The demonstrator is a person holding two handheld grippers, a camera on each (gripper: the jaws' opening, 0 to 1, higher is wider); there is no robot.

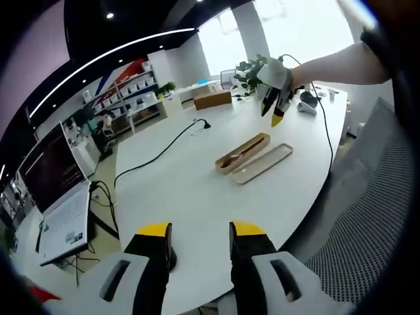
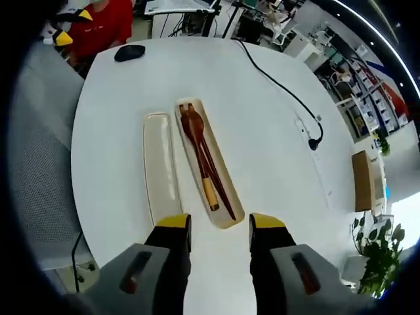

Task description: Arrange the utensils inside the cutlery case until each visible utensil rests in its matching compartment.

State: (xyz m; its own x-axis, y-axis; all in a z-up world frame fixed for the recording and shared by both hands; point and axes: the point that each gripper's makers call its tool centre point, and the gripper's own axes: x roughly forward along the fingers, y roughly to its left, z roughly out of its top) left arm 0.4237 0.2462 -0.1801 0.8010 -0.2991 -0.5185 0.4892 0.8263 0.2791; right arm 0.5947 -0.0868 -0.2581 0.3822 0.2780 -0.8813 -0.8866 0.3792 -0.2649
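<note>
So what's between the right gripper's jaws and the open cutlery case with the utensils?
Nothing: in the right gripper view, bare white table separates the right gripper from the cutlery case, whose near end lies just ahead of the open jaws. The lid lies beside the case.

Bright, even indoor light — window (image 1: 289, 26) glare blows out white, fisheye bending the edges.

- I can read no words, numbers or brand names anywhere.
- The laptop screen (image 1: 47, 172) at about nine o'clock in my left gripper view has lines of writing, but they are too small and blurry for me.
- The cutlery case (image 2: 206, 167) and its lid (image 2: 161, 167) look plain to me.
</note>
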